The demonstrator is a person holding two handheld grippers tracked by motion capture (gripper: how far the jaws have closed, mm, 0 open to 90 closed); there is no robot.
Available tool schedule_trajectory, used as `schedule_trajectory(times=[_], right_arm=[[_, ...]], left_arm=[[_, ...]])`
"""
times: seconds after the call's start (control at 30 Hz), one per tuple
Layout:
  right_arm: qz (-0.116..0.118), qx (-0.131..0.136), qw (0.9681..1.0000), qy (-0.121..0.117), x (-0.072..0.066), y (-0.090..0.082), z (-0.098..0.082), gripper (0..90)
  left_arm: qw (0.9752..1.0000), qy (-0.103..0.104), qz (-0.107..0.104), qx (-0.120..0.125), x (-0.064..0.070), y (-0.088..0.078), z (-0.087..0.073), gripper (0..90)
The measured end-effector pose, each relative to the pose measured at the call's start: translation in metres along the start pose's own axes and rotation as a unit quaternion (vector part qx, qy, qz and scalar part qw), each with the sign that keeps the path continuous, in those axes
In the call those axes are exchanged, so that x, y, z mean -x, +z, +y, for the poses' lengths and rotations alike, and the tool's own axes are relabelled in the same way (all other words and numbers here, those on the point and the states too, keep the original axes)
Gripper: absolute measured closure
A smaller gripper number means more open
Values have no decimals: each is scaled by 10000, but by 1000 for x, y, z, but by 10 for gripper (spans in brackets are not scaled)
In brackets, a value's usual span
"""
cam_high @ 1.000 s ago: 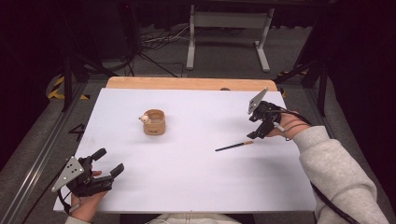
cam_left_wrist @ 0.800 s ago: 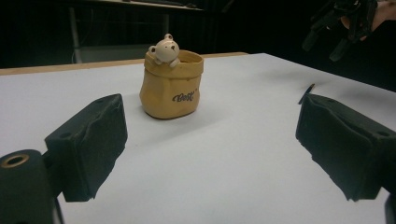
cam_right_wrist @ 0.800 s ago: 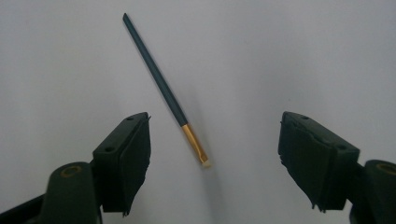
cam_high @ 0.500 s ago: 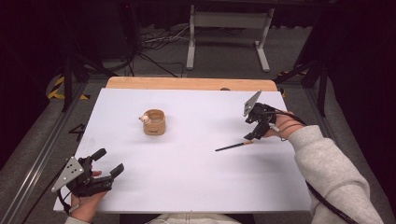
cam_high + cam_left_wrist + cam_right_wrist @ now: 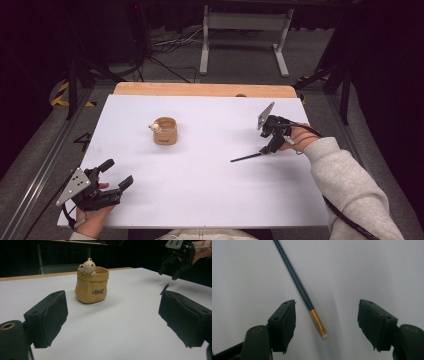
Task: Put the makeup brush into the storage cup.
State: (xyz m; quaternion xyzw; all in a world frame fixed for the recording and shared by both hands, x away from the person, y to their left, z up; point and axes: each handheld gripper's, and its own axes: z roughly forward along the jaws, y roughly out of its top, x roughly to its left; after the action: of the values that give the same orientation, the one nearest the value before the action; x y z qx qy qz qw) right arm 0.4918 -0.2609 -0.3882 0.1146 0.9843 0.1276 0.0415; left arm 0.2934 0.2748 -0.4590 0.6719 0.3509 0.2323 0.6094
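Scene: you sit at a white table (image 5: 200,200) with a gripper in each hand, your forearms coming in from the near edge
Right gripper (image 5: 267,149): it points down at the right side of the table, straddling the brush end of a paintbrush (image 5: 247,158); its jaws have just been closing yet stand released, with the brush between them and neither pad touching it
Paintbrush: a thin dark handle with a gold collar and a pale tip, lying flat on the table; its handle runs off to the left and slightly nearer you
Left gripper (image 5: 116,175): it rests at the near left corner, jaws wide apart and grasping nothing
Cup (image 5: 165,131): a small tan pot with a little bear figure on its rim, standing upright left of centre, well apart from both grippers
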Motion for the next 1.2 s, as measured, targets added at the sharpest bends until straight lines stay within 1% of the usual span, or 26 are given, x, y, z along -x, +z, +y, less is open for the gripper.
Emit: schedule_trajectory(times=[0.13,0.2,0.37,0.47,0.6,0.87,1.0,1.07,1.2], right_arm=[[44,-48,10000,0,0,3,-1,328],[79,-118,9999,-18,0,6,-3,338],[133,-137,9998,-24,0,8,-4,360],[144,-185,9997,18,0,9,-3,366],[190,-279,9994,-12,0,11,-2,374],[239,-373,9990,-9,0,14,-2,397],[253,-369,9990,3,0,17,-3,405],[307,-383,9988,-26,0,18,-3,422],[325,-421,9986,-69,0,20,-3,454]], left_arm=[[10000,25,12,-24,0,0,0,92],[10000,41,2,-37,1,0,0,92],[10000,73,1,-45,1,1,0,92],[10000,65,-6,-45,1,1,0,93],[10000,62,-13,-54,1,1,0,92],[10000,53,-16,-43,1,1,0,93],[10000,40,-19,-33,1,1,0,94],[10000,33,-15,-45,1,0,0,94],[10000,27,-16,-40,1,0,0,95]])
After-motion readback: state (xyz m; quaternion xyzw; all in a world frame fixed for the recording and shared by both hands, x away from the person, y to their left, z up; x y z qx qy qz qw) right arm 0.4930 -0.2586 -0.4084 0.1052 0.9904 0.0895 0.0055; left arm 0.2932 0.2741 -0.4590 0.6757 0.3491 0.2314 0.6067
